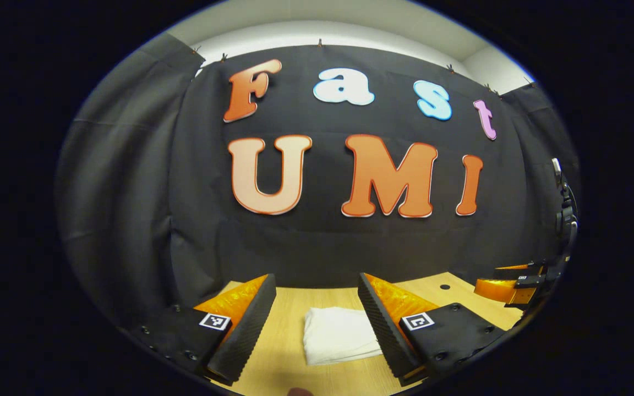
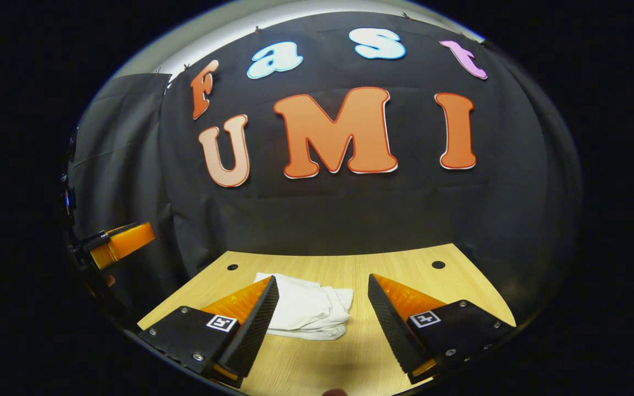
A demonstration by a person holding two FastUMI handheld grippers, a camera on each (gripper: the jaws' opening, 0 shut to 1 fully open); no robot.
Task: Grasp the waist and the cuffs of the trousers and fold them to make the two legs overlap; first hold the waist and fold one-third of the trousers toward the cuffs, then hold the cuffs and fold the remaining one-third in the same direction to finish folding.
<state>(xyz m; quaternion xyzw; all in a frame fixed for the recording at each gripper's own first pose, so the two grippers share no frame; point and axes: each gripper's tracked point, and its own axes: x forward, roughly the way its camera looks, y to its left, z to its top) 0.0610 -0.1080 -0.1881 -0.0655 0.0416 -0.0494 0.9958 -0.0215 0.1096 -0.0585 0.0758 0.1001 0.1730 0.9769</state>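
White trousers lie folded into a compact bundle on the wooden table. In the left gripper view my left gripper hovers above them, open, nothing between its fingers; the bundle shows in the gap. In the right gripper view the same trousers lie a little left of centre, layered edges facing right. My right gripper is open and empty, held above the table. The right gripper also shows at the far right of the left gripper view, and the left gripper at the far left of the right gripper view.
The black cloth wall rises right behind the table's far edge. Small round holes mark the tabletop near its far corners. Bare wood lies to the right of the trousers.
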